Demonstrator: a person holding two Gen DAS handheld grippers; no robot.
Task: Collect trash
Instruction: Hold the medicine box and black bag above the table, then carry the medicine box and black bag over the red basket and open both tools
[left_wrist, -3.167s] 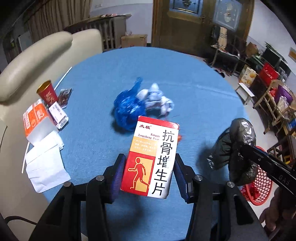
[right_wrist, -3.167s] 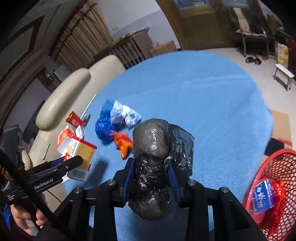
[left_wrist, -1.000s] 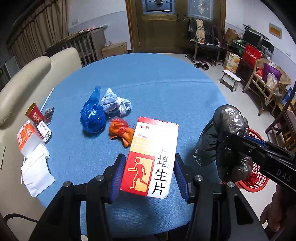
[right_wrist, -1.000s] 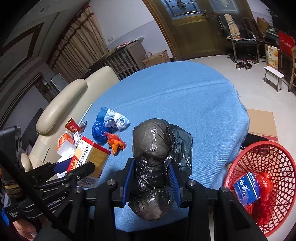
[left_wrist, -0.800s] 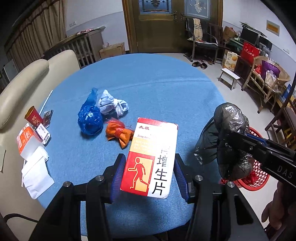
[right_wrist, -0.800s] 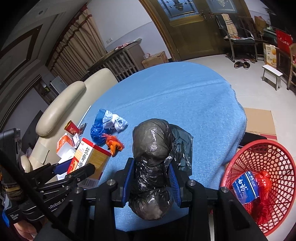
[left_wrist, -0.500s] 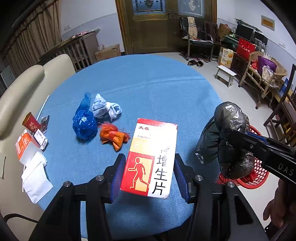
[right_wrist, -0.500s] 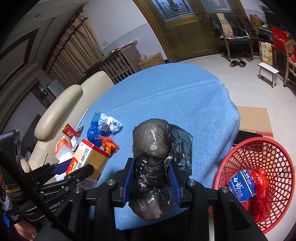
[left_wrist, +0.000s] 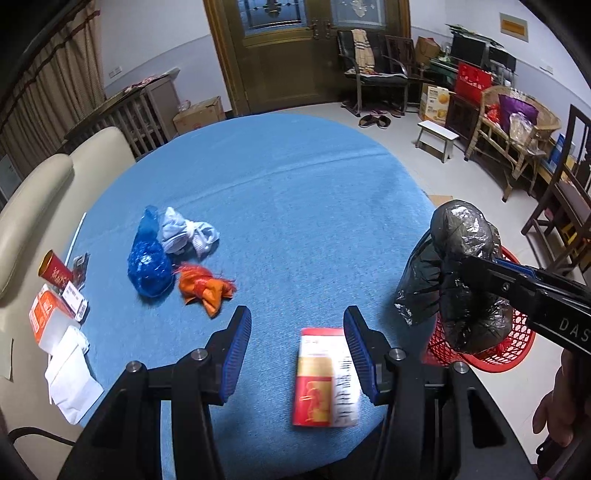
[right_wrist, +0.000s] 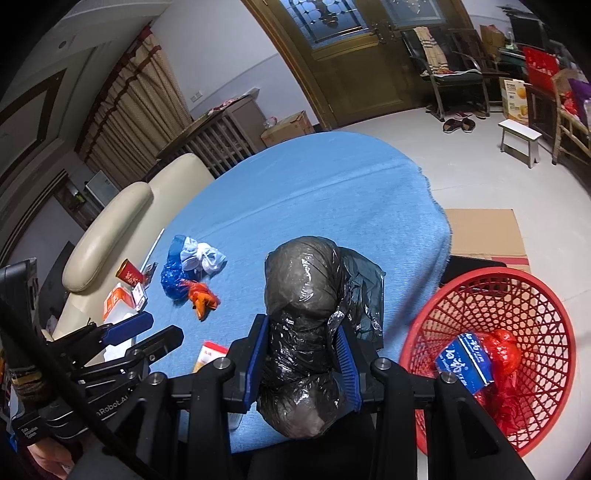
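Medicine box now loose below spread left hand-held gripper; right hand-held gripper pinching black bag.

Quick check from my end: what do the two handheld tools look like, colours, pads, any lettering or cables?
Both are black frames with silver bolt heads and ribbed blue pads on the fingers. The left tool has white "Robot.AI" lettering on its side and a black cable. The right tool shows white "DAS" lettering.

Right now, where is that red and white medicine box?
In the left wrist view the box lies flat on the blue table near its front edge, just below the open left gripper, with the red basket off to its right.
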